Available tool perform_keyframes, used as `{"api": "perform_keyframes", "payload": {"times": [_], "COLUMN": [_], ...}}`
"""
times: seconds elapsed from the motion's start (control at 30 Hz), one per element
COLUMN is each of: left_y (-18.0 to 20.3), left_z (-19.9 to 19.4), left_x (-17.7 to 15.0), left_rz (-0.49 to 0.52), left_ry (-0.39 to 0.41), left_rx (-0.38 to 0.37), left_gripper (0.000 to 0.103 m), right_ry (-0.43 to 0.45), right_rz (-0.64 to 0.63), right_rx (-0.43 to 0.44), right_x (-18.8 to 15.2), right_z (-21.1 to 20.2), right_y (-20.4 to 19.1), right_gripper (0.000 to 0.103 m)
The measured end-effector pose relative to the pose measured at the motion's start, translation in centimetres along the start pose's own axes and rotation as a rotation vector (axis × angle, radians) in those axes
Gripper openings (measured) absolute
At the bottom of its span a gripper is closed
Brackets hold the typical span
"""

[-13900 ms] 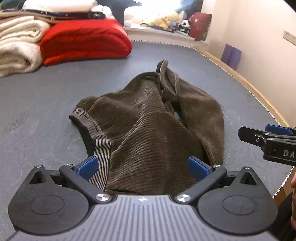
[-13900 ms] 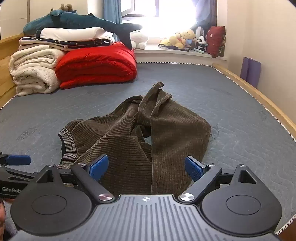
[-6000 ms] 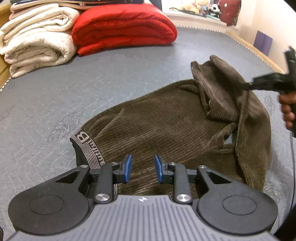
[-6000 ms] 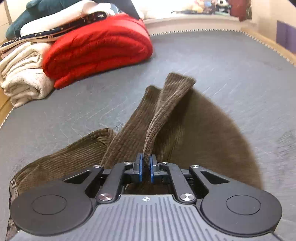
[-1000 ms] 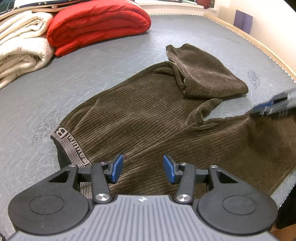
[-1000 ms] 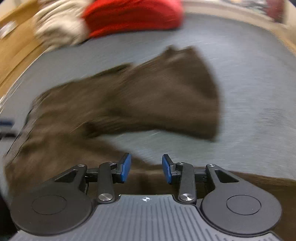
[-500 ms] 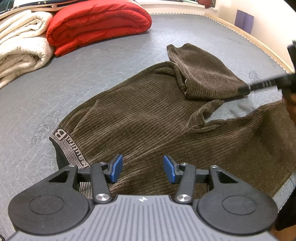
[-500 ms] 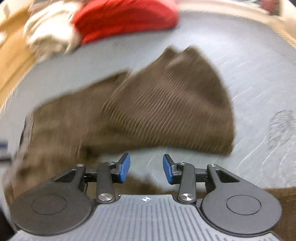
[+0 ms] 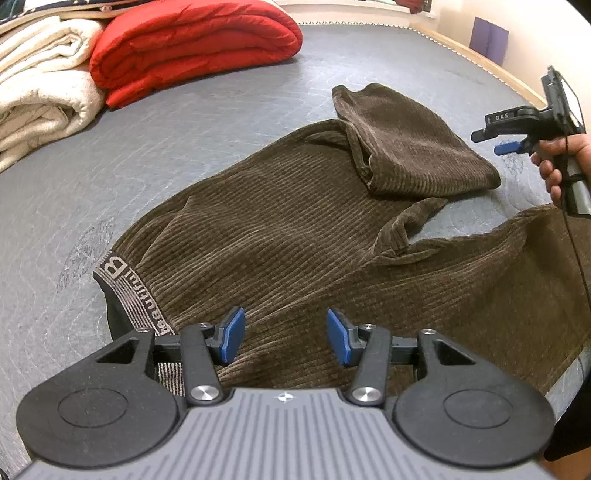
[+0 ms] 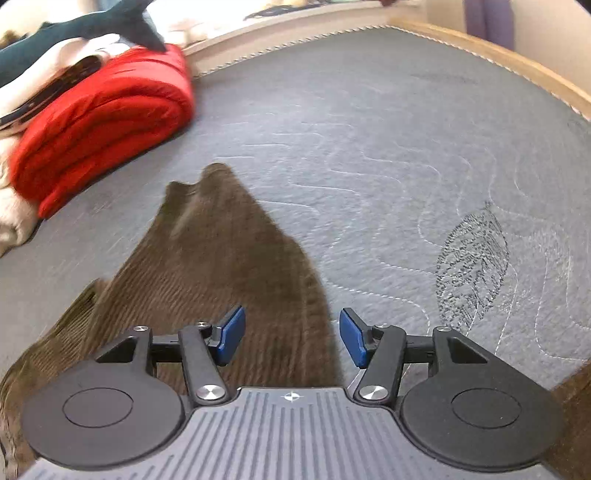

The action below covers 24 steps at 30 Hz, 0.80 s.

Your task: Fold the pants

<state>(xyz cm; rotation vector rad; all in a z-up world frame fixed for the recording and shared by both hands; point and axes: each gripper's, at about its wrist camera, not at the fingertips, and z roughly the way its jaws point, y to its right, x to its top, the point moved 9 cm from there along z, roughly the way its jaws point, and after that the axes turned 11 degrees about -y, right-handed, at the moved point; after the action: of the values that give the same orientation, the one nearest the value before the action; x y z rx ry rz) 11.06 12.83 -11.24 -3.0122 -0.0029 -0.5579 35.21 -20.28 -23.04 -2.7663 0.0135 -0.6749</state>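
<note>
**A:** Start at the left. What's there?

**B:** A stack of cream blankets at the far left of the bed, with a folded red quilt touching them. In the right wrist view a dark teal plush toy lies on top of that pile.

**A:** And the pants?

**B:** The brown corduroy pants lie spread on the grey mattress, in the middle and near the front edge. The waistband, grey with lettering, is at the left end. One leg runs off to the right along the near edge. The other leg is doubled back on itself farther away, lying as a flat wedge.

**A:** The left claw?

**B:** The left claw hovers over the waist area just right of the waistband, its blue pads about half apart. Nothing is pinched; the cloth lies below them.

**A:** And further right?

**B:** The right claw shows at the right edge of the left view, in a hand, above the mattress just beyond the doubled leg's end. In its own view the right claw is spreading wider, jaws opening, with the edge of that leg seen below the gap, not gripped. A stitched leaf pattern marks the mattress to its right, and the wooden bed frame curves behind.
</note>
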Motion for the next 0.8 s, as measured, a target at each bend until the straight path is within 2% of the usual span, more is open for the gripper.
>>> {"api": "perform_keyframes", "payload": {"times": [0.2,0.33,0.47,0.53,0.57,0.6,0.7,0.8], "left_y": [0.0,-0.6,-1.0,-1.0,-1.0,-0.9,-0.9,-0.9], "left_z": [0.5,0.7,0.5,0.5,0.4,0.4,0.3,0.1], "left_x": [0.1,0.3,0.5,0.5,0.4,0.4,0.3,0.4], "left_rz": [0.010,-0.008,-0.022,-0.021,-0.020,-0.018,-0.019,-0.031], "left_ry": [-0.013,-0.016,-0.010,-0.008,-0.007,-0.007,-0.005,-0.002], "left_rx": [0.002,0.004,0.003,0.002,0.002,0.003,0.005,0.000], "left_gripper": [0.055,0.055,0.055,0.055,0.055,0.055,0.055,0.055], "right_ry": [-0.046,-0.036,-0.006,0.012,0.007,0.006,0.018,0.021], "right_rz": [-0.031,-0.052,-0.159,-0.218,-0.247,-0.271,-0.345,-0.438], "right_rx": [-0.065,-0.065,-0.091,-0.081,-0.064,-0.051,-0.009,0.077], "right_x": [-0.2,0.3,0.2,0.0,-0.3,-0.5,-1.3,-2.4], "right_z": [3.7,4.1,3.7,3.2,3.0,2.7,1.0,-1.4], "right_y": [0.2,-0.3,-1.8,-2.9,-3.5,-4.1,-5.9,-8.0], "right_gripper": [0.063,0.062,0.058,0.034,0.009,0.000,0.000,0.000]}}
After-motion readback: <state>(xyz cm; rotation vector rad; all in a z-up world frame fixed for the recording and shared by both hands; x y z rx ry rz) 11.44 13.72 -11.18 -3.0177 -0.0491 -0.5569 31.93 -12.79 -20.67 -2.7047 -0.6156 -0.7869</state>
